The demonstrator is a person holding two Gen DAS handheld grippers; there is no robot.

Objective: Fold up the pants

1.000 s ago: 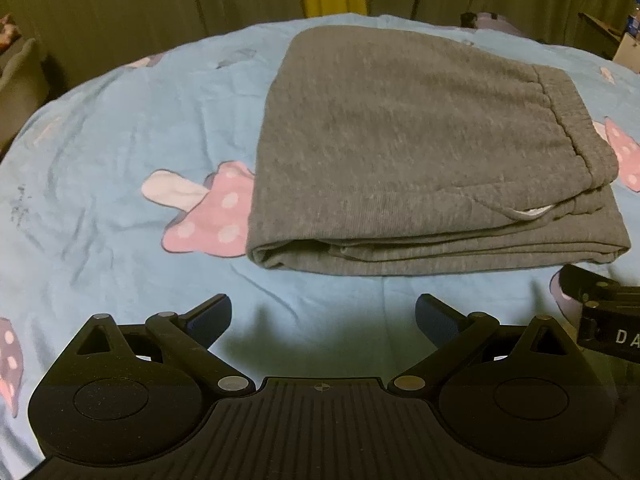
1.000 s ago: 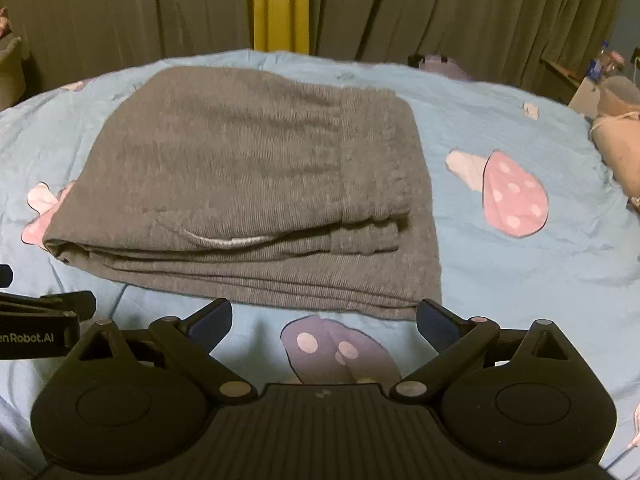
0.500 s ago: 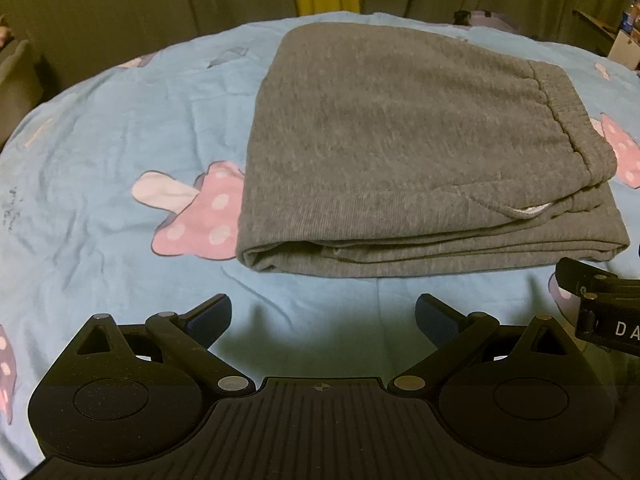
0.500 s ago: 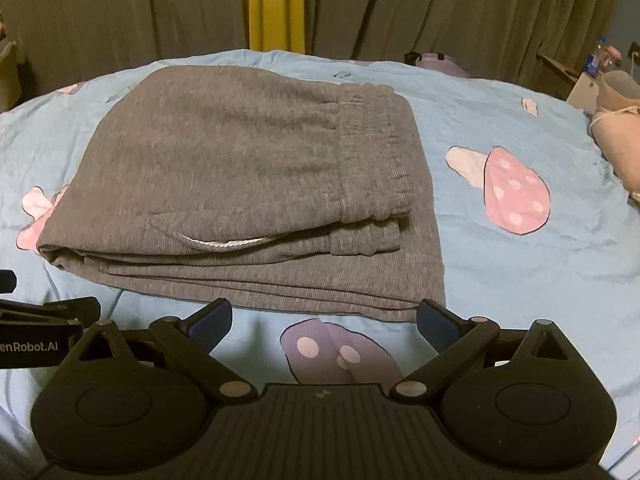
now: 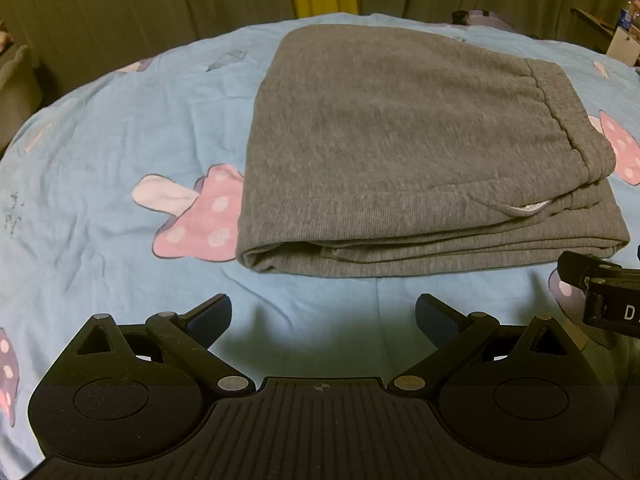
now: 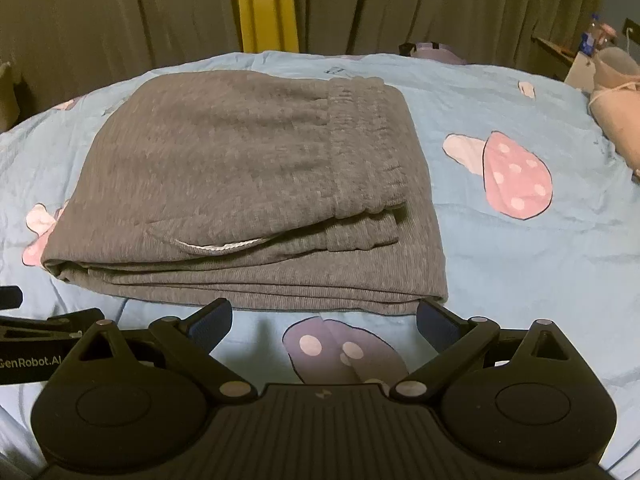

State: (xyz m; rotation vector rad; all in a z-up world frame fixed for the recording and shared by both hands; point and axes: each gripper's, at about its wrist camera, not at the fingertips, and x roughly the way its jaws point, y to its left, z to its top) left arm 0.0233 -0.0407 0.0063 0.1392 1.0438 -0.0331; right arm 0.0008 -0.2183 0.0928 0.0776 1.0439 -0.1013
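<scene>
Dim curtains (image 6: 440,8) with one yellow strip back a bed under a blue sheet (image 5: 100,152) printed with pink spotted mushrooms. Grey pants (image 5: 404,152) lie on it, folded into a thick rectangular stack, several layers showing along the near edge. Waistband (image 6: 360,148) elastic on top toward the right side; a white pocket lining peeks out below it. Rounded fold at the stack's left end. Long axis runs left to right across both views. Left gripper (image 5: 323,318): fingers spread apart, empty, hovering above the sheet just short of the near edge, roughly under the stack's left half. Right gripper (image 6: 324,318): fingers likewise apart and empty, its right fingertip about level with the stack's near right corner; whether it touches cloth, cannot tell. The stack lies straight ahead of both, the right gripper appearing the nearer. Judgement: folding looks essentially complete; any further halving would call for taking one short end and carrying it across to the other.
</scene>
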